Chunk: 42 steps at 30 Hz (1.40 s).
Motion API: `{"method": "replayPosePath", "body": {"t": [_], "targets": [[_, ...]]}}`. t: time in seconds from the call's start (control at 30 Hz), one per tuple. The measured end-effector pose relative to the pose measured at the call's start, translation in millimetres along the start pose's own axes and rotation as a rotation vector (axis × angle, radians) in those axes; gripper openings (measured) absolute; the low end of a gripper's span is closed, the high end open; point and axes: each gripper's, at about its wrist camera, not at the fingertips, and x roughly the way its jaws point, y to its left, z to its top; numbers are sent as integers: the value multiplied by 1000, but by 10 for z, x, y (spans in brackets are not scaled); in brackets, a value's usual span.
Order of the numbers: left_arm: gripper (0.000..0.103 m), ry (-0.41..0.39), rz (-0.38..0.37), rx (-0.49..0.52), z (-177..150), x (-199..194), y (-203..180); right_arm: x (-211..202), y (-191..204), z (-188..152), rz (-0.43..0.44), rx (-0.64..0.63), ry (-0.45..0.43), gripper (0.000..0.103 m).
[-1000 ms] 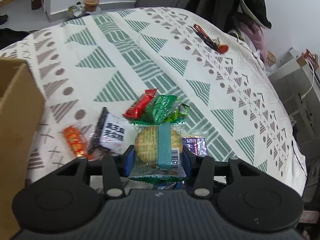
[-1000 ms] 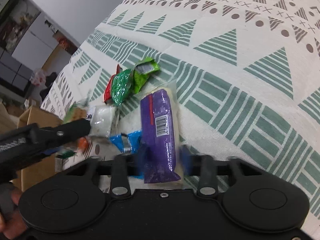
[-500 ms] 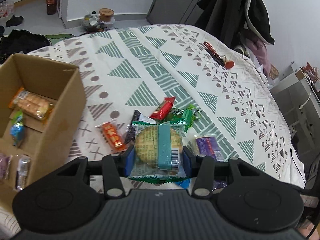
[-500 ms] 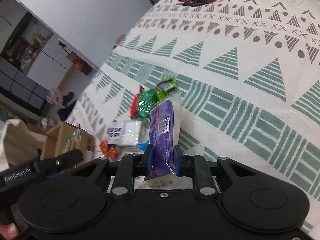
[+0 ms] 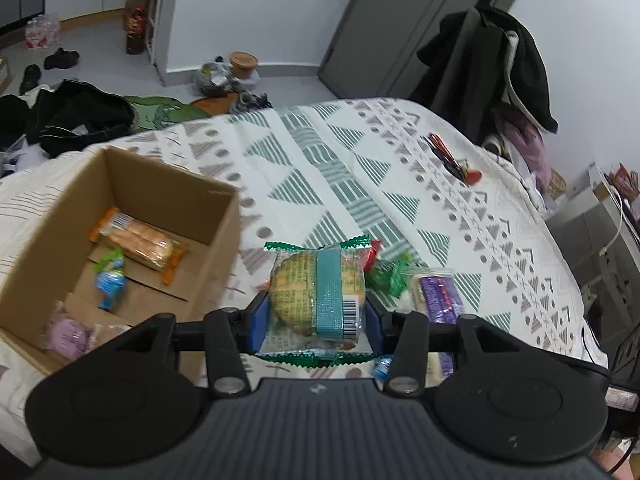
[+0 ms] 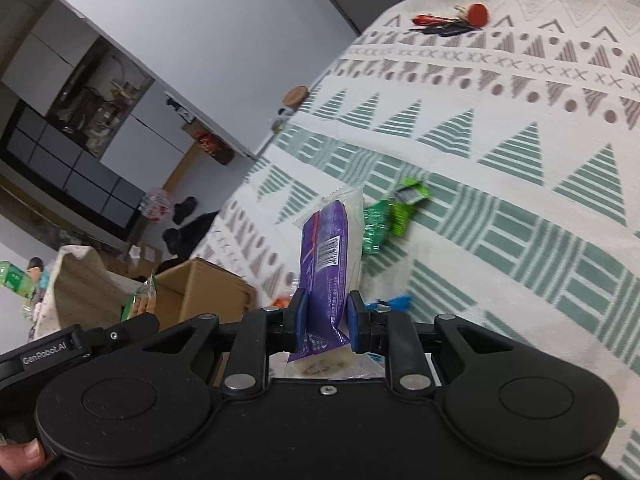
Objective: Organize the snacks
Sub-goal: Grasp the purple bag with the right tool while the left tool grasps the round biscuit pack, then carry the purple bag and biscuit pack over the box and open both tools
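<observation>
My left gripper [image 5: 316,322] is shut on a round cracker packet [image 5: 316,296] with green edges and a teal band, held above the bedspread just right of an open cardboard box [image 5: 218,252]. In the right wrist view my right gripper [image 6: 326,320] is shut on a long purple snack packet [image 6: 324,256], which stands up off the patterned bedspread [image 6: 500,200]. The same purple packet [image 5: 438,300] shows to the right of the crackers. Green candy wrappers [image 6: 394,216], a blue wrapper [image 6: 394,302] and an orange one [image 6: 280,302] lie on the bed below.
The box holds an orange cracker pack [image 5: 138,242], a blue candy [image 5: 110,280] and a purple pack [image 5: 68,336]. Keys [image 5: 452,160] lie far out on the bed. Clothes [image 5: 72,116] cover the floor beyond; a coat [image 5: 496,64] hangs at the back right.
The right jaws have shut on the purple packet and lifted it off the bed. The left gripper has risen with the crackers, and the cardboard box has come fully into its view.
</observation>
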Motion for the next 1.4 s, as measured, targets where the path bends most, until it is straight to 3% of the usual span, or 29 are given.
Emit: {"method": "replayPosePath", "body": {"t": [0.43,0.73,1.03,1.4], "targets": [[47,-66,57,-67,162,-321,483,146,468,-9,94,-46,-21,20],[47,-93,92,-136,222,-438,866,238,885,-150,102,-102,-24,20],[47,-82,100,-180,244,-400,1211,231,1339,-272,104,-160,-51,20],[50,-58,76,-199,259,-304,1496,623,1621,-453,89,-204,-3,20]]}}
